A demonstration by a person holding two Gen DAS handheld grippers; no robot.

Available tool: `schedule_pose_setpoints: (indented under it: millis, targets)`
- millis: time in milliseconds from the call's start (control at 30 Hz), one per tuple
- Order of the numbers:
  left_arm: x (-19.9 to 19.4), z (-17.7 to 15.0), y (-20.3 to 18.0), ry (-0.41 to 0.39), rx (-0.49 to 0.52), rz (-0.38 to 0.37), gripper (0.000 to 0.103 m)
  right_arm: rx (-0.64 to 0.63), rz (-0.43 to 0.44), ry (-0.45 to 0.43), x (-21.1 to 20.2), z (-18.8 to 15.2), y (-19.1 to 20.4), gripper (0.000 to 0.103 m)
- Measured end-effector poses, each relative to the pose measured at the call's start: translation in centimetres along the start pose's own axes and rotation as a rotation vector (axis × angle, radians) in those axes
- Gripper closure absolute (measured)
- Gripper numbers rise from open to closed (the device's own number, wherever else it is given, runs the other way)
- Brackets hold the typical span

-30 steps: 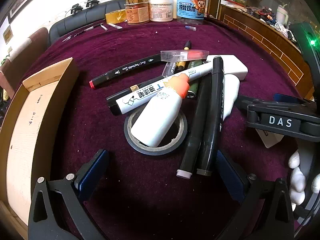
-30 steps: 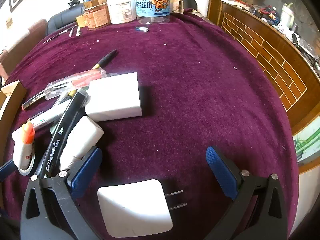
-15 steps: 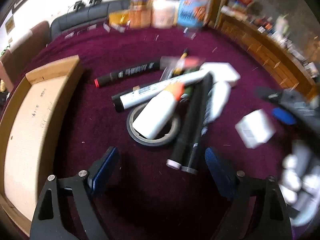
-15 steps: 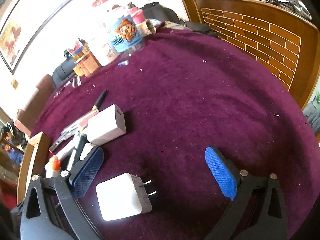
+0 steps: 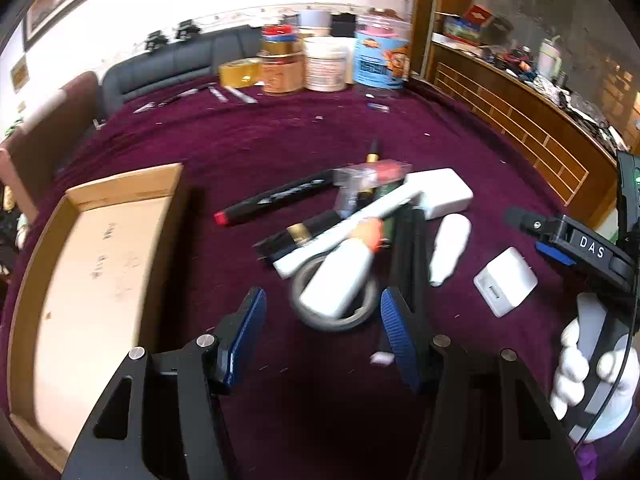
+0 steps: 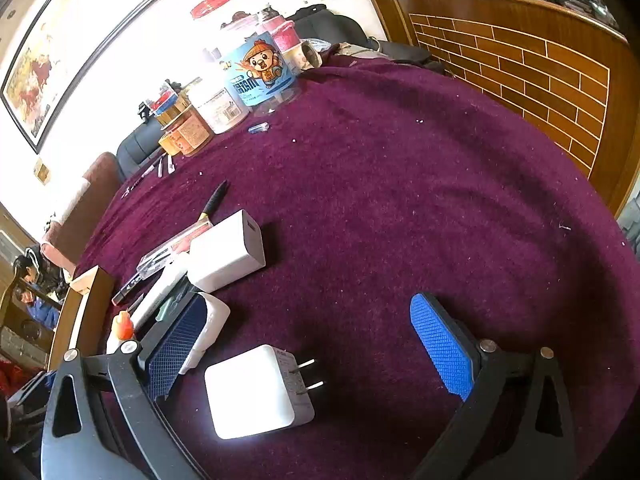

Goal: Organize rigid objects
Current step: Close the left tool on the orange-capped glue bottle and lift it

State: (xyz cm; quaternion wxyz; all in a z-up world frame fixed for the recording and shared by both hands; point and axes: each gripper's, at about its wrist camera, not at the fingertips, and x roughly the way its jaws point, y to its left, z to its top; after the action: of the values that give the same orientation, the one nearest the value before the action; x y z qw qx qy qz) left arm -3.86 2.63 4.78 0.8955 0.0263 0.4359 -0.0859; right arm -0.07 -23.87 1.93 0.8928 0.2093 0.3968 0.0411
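A pile of markers (image 5: 280, 198), a white glue bottle (image 5: 340, 276) lying on a tape ring (image 5: 336, 312), and a white power bank (image 5: 440, 192) lie mid-table in the left wrist view. A wooden tray (image 5: 100, 272) stands to the left. My left gripper (image 5: 320, 332) is open and empty, just before the tape ring. A white plug charger (image 6: 256, 392) lies between my right gripper's fingers; the right gripper (image 6: 308, 352) is open above it. The charger also shows in the left wrist view (image 5: 506, 286), with the right gripper (image 5: 560, 240) beside it.
Jars and tubs (image 5: 328, 64) stand at the table's far edge, with tape rolls (image 5: 240, 72) and small pens (image 5: 236, 94). A brick-patterned wooden counter (image 6: 540, 68) borders the right side. A sofa (image 5: 160, 68) lies behind the table.
Both grippers have pulled back and tilted up. The left gripper's fingers have come closer together. The right gripper has moved away from the charger's far side; the charger stays on the cloth.
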Motion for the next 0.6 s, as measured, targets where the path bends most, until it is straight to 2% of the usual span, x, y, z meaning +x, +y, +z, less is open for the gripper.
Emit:
schedule_pose_setpoints:
  millis: [200, 333, 500, 600]
  targets:
    - [0.7, 0.6, -1.5, -0.016, 0.046, 0.008, 0.049, 0.015, 0.015, 0.013, 0.2, 0.1, -0.4, 0.001]
    - [1.7, 0.6, -1.4, 0.008, 0.047, 0.015, 0.05, 0.024, 0.024, 0.014, 0.3, 0.1, -0.5, 0.001]
    - [2.2, 0.3, -1.1, 0.024, 0.026, 0.012, 0.073, 0.026, 0.026, 0.013, 0.3, 0.0, -0.5, 0.001]
    - [2.2, 0.3, -1.4, 0.028, 0.035, 0.014, 0.077, 0.026, 0.026, 0.013, 0.3, 0.1, -0.5, 0.001]
